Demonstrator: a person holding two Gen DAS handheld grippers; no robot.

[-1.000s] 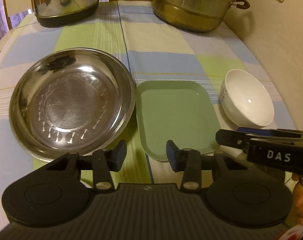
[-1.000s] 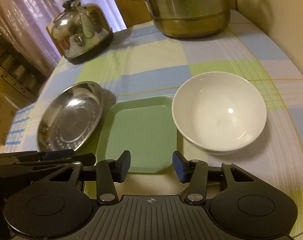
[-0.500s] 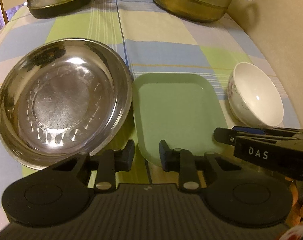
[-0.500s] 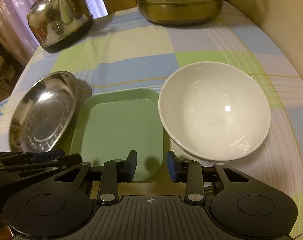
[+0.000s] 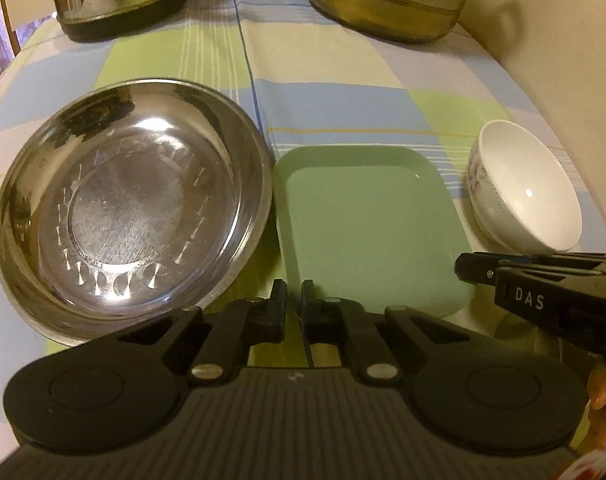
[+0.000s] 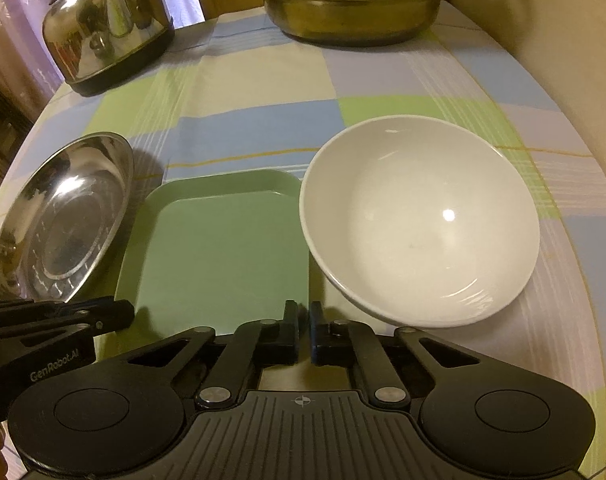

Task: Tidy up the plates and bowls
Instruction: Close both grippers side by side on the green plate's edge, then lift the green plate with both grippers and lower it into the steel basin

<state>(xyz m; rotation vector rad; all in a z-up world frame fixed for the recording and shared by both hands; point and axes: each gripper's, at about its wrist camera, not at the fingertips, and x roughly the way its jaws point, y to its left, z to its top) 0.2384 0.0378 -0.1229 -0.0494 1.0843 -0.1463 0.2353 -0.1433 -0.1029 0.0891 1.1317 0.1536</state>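
Observation:
A round steel bowl (image 5: 131, 216) lies at the left, a green rectangular plate (image 5: 367, 224) in the middle and a white bowl (image 5: 527, 196) at the right, all on a checked tablecloth. My left gripper (image 5: 294, 300) is nearly shut and empty at the plate's near left corner. In the right wrist view the steel bowl (image 6: 63, 220), the green plate (image 6: 223, 240) and the white bowl (image 6: 419, 216) show too. My right gripper (image 6: 304, 320) is nearly shut and empty, between the plate's near right corner and the white bowl.
A steel kettle (image 6: 107, 24) stands at the back left and a large brass-coloured steamer pot (image 6: 355, 0) at the back right. A beige wall (image 5: 563, 60) runs along the table's right side.
Both grippers have closed from wide open to nearly shut and moved forward and lower toward the dishes. The dishes have not moved.

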